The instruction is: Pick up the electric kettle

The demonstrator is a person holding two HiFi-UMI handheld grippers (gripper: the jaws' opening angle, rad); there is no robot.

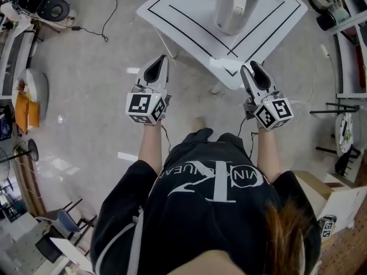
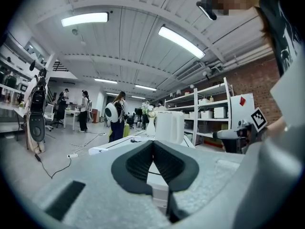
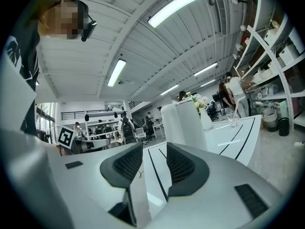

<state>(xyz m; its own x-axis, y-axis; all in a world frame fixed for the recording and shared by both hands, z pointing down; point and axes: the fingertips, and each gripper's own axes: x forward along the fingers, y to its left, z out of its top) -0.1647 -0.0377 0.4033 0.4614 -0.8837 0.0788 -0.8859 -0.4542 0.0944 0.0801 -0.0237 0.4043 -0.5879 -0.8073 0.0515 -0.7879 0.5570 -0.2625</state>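
Black-padded and pointing toward the table, the left gripper [image 1: 162, 59] is hovering over bare floor, short of the table's near edge, and its jaws are pressing together on nothing. Ahead and to the right, the white electric kettle [image 1: 235, 4] is standing upright on the white table [image 1: 172, 4], inside the black rectangles marked on its top and well apart from both grippers. The right gripper [image 1: 250, 66] is hanging just at the table's near corner, its jaws standing spread with only tabletop showing between them. This is looking like the approach step, since nothing is being touched yet. The next move is probably calling for carrying the spread right gripper across the tabletop to the kettle, and the left jaws are needing to part if they are to help steady it. Which way the handle is facing I cannot tell. Around the table, a black cable [image 1: 92, 32] is trailing over the pale glossy floor [image 1: 92, 79] at the left. People [image 2: 116, 116] are standing at far desks, a vase of flowers [image 3: 206, 116] is sitting behind the kettle, and white shelving [image 2: 209, 113] is lining a brick wall [image 2: 257, 80] at the right.
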